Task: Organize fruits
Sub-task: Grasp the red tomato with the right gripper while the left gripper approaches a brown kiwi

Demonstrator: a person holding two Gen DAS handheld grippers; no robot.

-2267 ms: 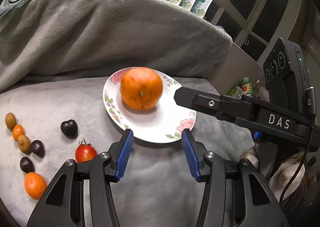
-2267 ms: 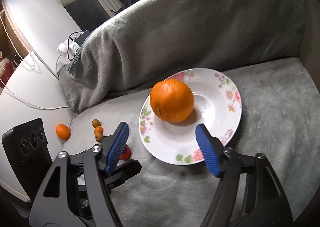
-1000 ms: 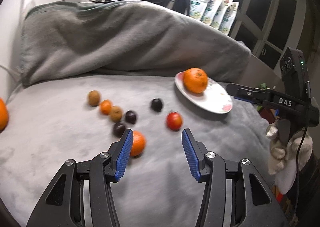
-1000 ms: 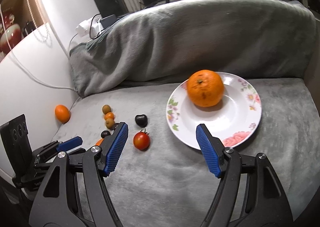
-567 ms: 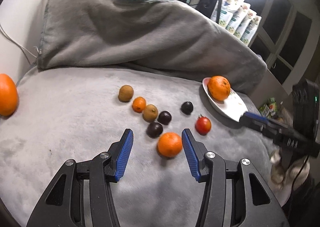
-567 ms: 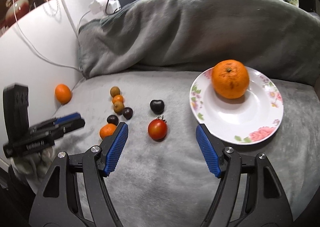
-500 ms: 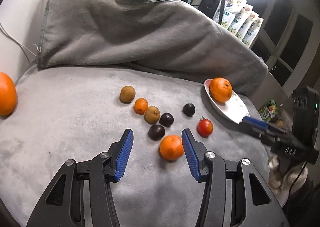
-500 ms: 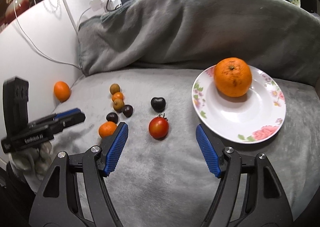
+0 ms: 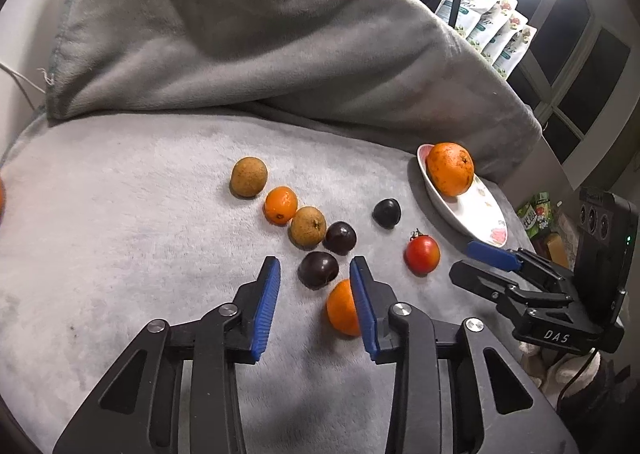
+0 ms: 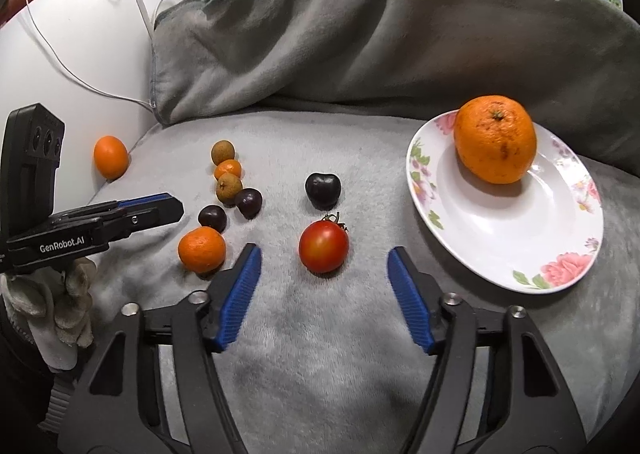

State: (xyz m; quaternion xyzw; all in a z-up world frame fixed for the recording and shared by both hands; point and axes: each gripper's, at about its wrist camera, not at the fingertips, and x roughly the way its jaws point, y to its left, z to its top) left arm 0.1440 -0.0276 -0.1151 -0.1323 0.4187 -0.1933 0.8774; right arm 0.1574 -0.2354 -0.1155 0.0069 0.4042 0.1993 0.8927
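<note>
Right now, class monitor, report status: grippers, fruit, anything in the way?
Left gripper open, empty, nosing at small orange. Right gripper open, empty, facing tomato. Big orange already on plate. Dark plum crowds the small orange.

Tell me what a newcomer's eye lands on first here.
The big orange sitting at the far edge of the floral plate on the right stands out first. Next comes the red tomato just ahead of the open right gripper, then the cluster of small fruits left of it on the grey blanket.
</note>
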